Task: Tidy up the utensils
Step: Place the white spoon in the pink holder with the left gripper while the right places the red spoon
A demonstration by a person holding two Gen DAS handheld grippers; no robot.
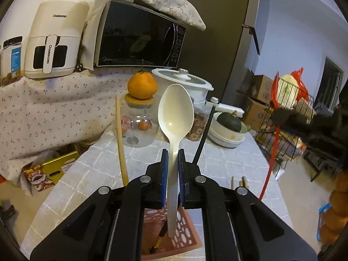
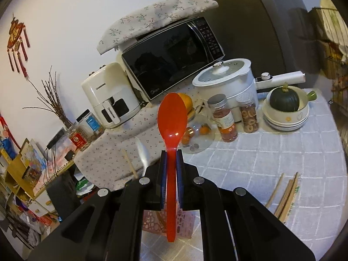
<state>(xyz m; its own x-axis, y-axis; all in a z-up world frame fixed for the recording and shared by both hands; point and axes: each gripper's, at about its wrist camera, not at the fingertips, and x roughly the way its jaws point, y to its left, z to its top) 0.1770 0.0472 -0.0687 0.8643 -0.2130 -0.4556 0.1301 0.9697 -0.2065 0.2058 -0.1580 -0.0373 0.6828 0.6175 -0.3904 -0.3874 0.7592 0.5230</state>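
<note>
1. Left tool [image 1: 173, 152] grips the white spoon [image 1: 175, 117] by its handle, bowl up, tip over the pink holder [image 1: 187, 237].
2. Right tool [image 2: 171, 153] clamps the red spoon [image 2: 171, 117] likewise, above the holder [image 2: 152, 219].
3. Risk, my judgement: thin handles pivot between pads; both tools converging may collide or tip the holder.
4. Chopsticks [image 2: 287, 198] lie loose on the counter [image 2: 271, 152].

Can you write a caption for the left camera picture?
Left gripper holds a white spoon upright above the pink holder.

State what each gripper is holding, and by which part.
The left gripper is shut on the white spoon, clamped on its handle just below the bowl. The right gripper is shut on the red spoon, likewise at the upper handle.
</note>
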